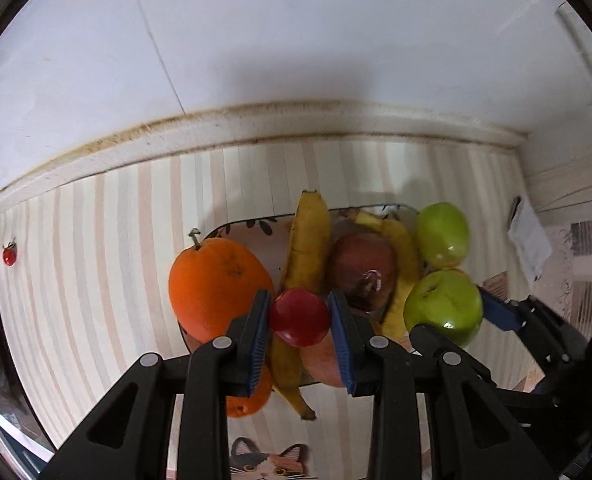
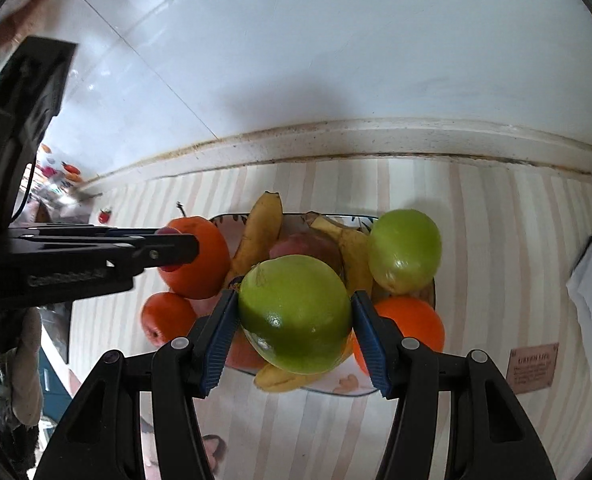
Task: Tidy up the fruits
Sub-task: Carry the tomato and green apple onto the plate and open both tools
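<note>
Holding a small red fruit [image 1: 299,317] tight in your left claw [image 1: 300,320], you squeeze a green apple [image 2: 295,314] in your right claw [image 2: 294,320]. Both hang above the tray [image 2: 347,386] full of fruit.

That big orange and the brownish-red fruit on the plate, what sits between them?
In the left wrist view, a banana lies between the orange and the brownish-red fruit, on the plate.
</note>
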Demonstrator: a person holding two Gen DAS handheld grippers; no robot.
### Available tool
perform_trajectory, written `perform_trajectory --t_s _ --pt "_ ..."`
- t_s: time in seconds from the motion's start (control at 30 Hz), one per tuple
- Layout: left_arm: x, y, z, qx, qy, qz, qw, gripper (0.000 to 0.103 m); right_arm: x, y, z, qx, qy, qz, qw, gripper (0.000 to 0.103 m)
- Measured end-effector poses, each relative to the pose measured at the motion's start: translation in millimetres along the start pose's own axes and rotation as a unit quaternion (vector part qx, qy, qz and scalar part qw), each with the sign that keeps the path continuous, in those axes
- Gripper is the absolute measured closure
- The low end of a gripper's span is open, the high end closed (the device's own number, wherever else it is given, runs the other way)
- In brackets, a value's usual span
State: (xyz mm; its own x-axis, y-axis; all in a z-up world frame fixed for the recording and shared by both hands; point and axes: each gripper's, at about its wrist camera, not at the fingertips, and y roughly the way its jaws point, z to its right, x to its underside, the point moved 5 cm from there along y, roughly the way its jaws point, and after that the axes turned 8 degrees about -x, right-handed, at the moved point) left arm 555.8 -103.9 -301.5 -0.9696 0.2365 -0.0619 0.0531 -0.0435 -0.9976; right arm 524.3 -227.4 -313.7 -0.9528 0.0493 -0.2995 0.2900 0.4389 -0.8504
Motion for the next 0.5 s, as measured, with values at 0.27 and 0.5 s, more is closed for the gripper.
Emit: perform_trajectory --t_s 0.27,0.5 --pt "-3.5 21.8 5.4 0.005 -0.004 -0.029 0.9996 0.075 2.6 21.7 5.2 0.002 0.006 -0.035 0.999 0.043" --pt "-1.2 32.0 9.0 0.003 -0.012 -0.045 0.9989 0.072 6.7 27.5 7.3 -0.003 0.013 -0.045 0.999 0.042"
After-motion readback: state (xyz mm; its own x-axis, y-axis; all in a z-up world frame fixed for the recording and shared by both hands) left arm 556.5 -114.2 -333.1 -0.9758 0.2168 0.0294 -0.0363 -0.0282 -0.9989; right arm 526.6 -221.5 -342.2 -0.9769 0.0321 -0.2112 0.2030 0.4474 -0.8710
